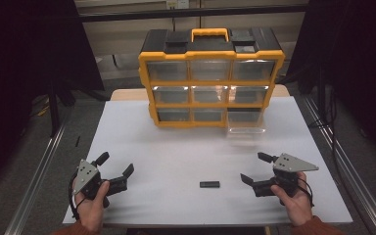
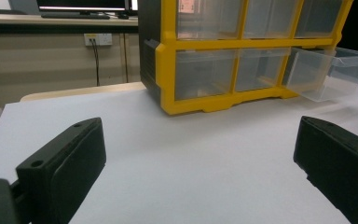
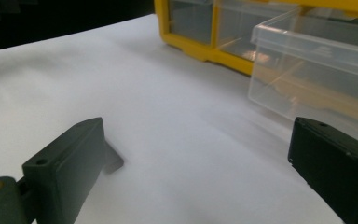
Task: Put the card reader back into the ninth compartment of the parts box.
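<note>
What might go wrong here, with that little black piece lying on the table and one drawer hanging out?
The small black piece lies flat on the white table, so the open right gripper might skid it away rather than pinch it. The clear drawer is pulled far out of the yellow cabinet; a bump could tip it out. The left gripper, also open, seems to risk little where it is.

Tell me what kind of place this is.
Probably a lab or workshop recording station, not a home. A white table stands between dark curtains with metal floor rails; a yellow drawer organizer sits on it, and a monitor and wall socket show behind.
</note>
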Available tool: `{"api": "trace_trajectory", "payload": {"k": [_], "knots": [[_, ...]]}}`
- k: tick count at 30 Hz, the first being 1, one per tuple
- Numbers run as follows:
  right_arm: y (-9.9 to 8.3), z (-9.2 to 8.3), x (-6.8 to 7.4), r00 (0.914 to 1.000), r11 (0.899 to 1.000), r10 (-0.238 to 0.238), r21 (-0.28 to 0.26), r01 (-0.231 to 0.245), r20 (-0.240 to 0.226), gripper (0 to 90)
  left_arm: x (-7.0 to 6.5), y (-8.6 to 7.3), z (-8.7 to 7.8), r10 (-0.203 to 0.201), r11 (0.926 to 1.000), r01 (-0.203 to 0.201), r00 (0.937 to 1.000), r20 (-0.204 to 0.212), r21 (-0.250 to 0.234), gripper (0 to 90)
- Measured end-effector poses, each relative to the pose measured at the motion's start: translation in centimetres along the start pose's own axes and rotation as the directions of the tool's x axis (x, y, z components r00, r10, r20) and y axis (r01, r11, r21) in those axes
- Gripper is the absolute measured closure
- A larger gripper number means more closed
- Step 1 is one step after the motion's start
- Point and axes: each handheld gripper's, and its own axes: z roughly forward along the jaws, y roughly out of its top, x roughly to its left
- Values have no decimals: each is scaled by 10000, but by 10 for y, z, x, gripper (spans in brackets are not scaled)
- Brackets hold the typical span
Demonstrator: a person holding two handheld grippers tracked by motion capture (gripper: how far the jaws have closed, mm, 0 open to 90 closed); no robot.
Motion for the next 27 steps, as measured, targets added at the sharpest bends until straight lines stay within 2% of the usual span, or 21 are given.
{"api": "trace_trajectory", "payload": {"k": [4,5,6,9,11,17,21,27], "knots": [[2,4,1,9995,9999,-31,167,36,-308,29,1,0,0,51,10000,-51,10000,-8,52,23],[2,5,2,9994,9998,-11,190,18,-348,29,-1,0,1,-124,9999,124,9999,2,-13,23],[2,6,3,9993,9997,-65,252,74,-357,29,0,0,1,13,10000,-13,10000,-9,6,23],[5,9,5,9984,9992,-76,392,98,-558,29,0,0,1,18,10000,-18,10000,-12,6,23],[6,13,7,9975,9988,-26,487,61,-708,29,-1,0,1,-115,9999,115,9999,11,-34,23],[11,28,15,9915,9945,-157,1011,289,-1290,42,0,0,0,9,10000,-9,10000,7,3,23],[15,35,21,9862,9928,-189,1139,380,-1647,43,0,0,0,2,10000,-2,10000,38,2,23],[19,46,27,9795,9841,-415,1613,742,-1971,44,0,0,0,-28,10000,28,10000,37,16,23]]}}
